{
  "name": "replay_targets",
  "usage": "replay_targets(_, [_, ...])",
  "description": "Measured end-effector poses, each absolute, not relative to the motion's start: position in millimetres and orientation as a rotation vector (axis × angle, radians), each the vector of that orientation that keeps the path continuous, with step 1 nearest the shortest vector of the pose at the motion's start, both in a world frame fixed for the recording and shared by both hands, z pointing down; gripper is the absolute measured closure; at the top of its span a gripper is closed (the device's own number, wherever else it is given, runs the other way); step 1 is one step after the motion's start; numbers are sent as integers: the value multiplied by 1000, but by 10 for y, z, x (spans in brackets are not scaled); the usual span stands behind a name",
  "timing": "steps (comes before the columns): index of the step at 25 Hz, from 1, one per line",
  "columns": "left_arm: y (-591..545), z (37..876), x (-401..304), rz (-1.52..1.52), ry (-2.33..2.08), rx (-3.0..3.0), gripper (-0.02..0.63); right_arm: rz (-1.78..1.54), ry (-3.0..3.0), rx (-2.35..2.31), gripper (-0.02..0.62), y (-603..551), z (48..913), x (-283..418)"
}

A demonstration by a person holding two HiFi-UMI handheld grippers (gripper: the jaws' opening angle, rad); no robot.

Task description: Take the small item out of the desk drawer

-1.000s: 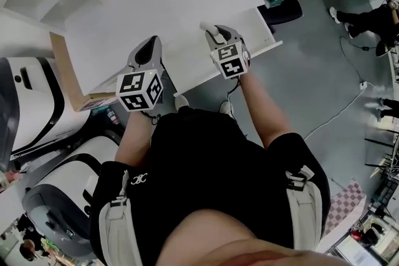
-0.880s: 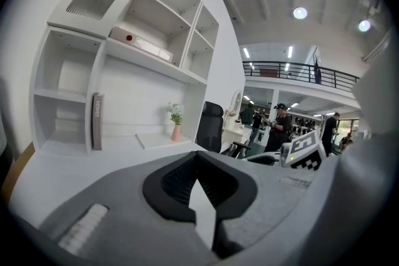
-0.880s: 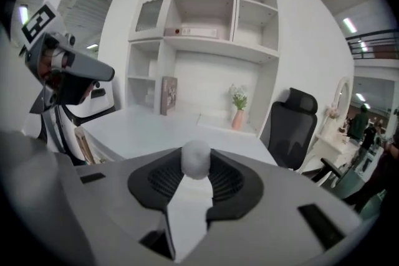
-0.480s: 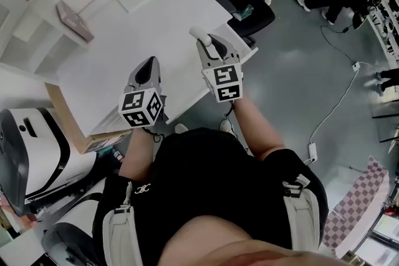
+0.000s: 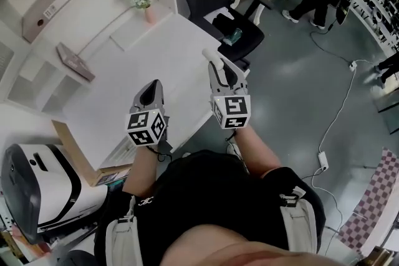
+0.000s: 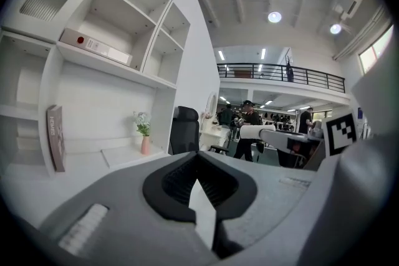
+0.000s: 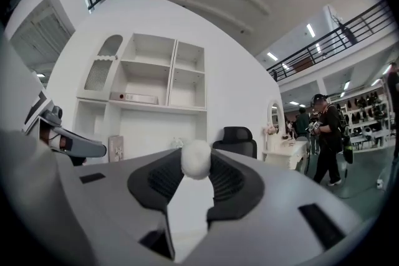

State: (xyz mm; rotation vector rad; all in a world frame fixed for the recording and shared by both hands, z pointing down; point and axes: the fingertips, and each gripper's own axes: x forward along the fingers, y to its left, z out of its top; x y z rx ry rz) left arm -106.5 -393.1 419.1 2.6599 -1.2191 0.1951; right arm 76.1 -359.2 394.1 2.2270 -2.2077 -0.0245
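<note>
Right gripper (image 5: 217, 66) above the near edge of the white desk (image 5: 137, 59); its jaws are clamped on the small white ball (image 7: 196, 159). Left gripper (image 5: 151, 91) beside it, also above the desk; jaws together, nothing between them.

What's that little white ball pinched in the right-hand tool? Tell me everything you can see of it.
The white ball is small, round and matte, with a slightly fuzzy, soft-looking surface, perhaps cotton or foam; I cannot tell which. It sits at the very tip of the right gripper, pinched between two dark ribbed pads, one on each side. Nothing else touches it. From the head view it is held in the air over the edge of the white desk.
</note>
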Motion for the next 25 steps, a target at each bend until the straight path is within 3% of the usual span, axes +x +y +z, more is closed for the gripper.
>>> replay_targets(25, [-3942, 4133, -924, 177, -1229, 2651, 592, 12, -2281, 2146, 479, -3624, 3964, 761])
